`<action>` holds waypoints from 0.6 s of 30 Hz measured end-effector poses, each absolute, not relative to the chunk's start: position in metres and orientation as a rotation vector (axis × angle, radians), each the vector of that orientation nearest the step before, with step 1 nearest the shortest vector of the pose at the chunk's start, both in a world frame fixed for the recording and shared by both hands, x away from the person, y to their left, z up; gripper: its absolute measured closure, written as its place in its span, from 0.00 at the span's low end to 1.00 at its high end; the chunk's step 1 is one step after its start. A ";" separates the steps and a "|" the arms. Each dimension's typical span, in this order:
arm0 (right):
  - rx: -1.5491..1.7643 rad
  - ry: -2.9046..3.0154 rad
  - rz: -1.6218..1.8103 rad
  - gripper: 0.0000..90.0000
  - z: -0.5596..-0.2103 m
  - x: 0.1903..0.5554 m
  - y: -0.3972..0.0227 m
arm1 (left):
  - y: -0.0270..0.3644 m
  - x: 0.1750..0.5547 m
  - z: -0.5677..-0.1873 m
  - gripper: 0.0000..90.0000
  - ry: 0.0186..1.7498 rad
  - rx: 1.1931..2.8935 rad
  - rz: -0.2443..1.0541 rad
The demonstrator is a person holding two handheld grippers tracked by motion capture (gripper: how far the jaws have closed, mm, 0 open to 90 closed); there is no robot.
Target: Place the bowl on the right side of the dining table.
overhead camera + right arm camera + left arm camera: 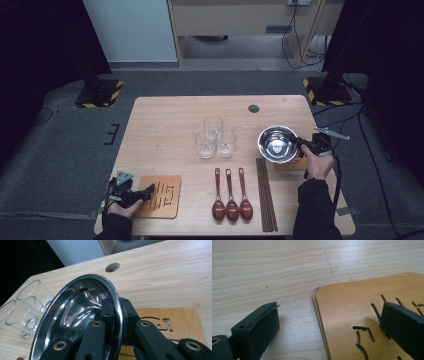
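On our right: right gripper (301, 145) clamped on the bowl's (278, 144) rim
Bowl: tilted, we're holding it above the right mat (175, 320)
Left gripper (148, 190): jaws apart, astride the left mat's (159, 197) edge
Nearby: glasses (215, 137), spoons (231, 194), chopsticks (266, 195)

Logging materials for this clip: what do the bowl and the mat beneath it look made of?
Bowl: polished metal, probably stainless steel, judging by the mirror-like reflections. Mat: light wood, possibly bamboo, matte, with visible grain and cut-out slots.
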State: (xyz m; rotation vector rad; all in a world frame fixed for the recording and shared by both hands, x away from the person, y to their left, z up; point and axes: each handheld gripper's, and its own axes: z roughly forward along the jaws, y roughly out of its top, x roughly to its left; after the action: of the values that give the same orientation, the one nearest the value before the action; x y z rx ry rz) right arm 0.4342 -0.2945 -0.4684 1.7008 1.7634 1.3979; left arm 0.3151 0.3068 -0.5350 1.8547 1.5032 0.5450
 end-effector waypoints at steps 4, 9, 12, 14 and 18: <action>1.718 1.750 1.377 0.92 -0.470 0.435 -0.300 | 0.307 0.315 -0.535 0.02 1.503 1.855 0.545; 1.745 1.723 1.353 0.93 -0.474 0.437 -0.309 | 0.307 0.315 -0.535 0.02 1.503 1.855 0.545; 1.759 1.722 1.325 0.92 -0.478 0.438 -0.313 | 0.307 0.315 -0.535 0.02 1.503 1.855 0.545; 1.772 1.716 1.316 0.92 -0.481 0.439 -0.316 | 0.307 0.315 -0.535 0.02 1.503 1.855 0.545; 1.787 1.710 1.288 0.92 -0.485 0.442 -0.321 | 0.307 0.315 -0.535 0.02 1.503 1.855 0.545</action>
State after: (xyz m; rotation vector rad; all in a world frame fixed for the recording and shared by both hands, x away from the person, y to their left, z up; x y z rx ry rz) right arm 0.4417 -0.3212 -0.4849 1.7872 1.7103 1.2885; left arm 0.3152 0.3068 -0.5350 1.8552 1.5032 0.5448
